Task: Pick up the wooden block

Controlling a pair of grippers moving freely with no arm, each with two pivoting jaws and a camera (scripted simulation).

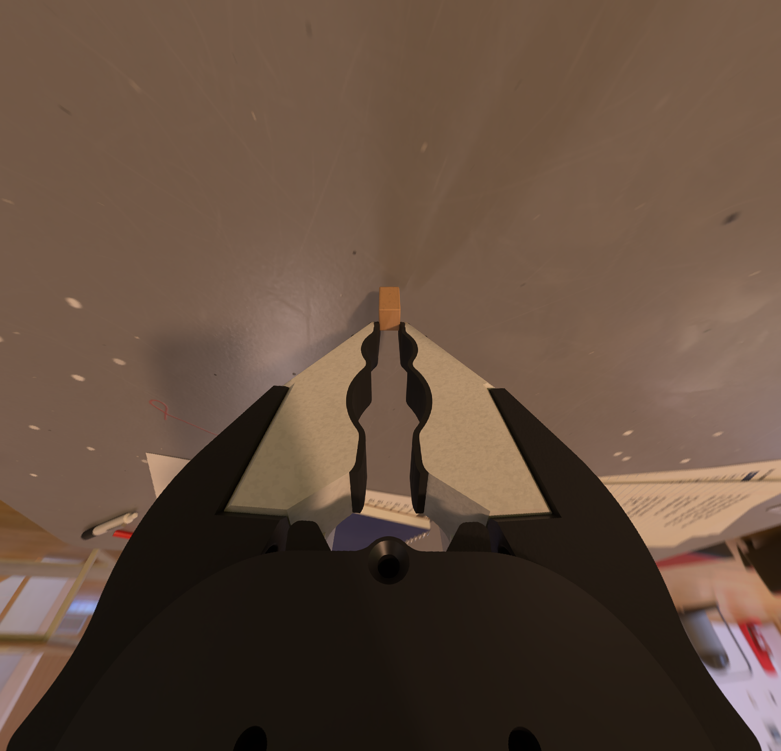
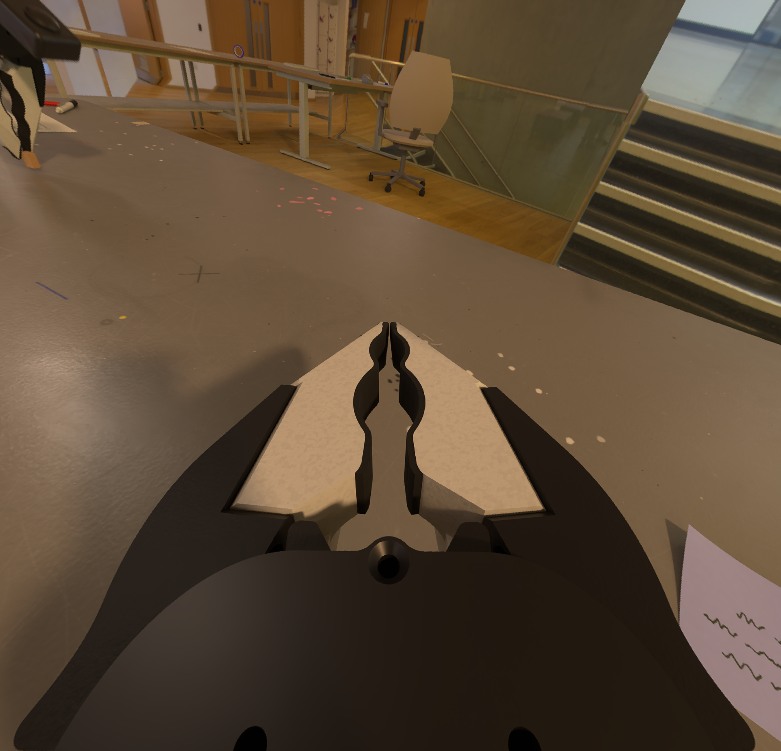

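Observation:
A small tan wooden block [image 1: 389,308] is pinched at its near end between the tips of my left gripper [image 1: 389,325], which is shut on it and points steeply down at the grey table [image 1: 549,181]. In the right wrist view the left gripper [image 2: 21,156] shows at the far upper left with the block [image 2: 31,160] at its fingertips, at or just above the table; I cannot tell which. My right gripper [image 2: 389,324] is shut and empty, low over the table [image 2: 169,350], well away from the block.
Printed sheets [image 1: 693,506], a notebook [image 1: 380,523] and a white marker [image 1: 110,524] lie behind the left gripper. A sheet with scribbles [image 2: 735,629] lies right of the right gripper. The table edge [image 2: 465,232] runs ahead, with floor, an office chair [image 2: 412,118] and stairs [image 2: 684,206] beyond.

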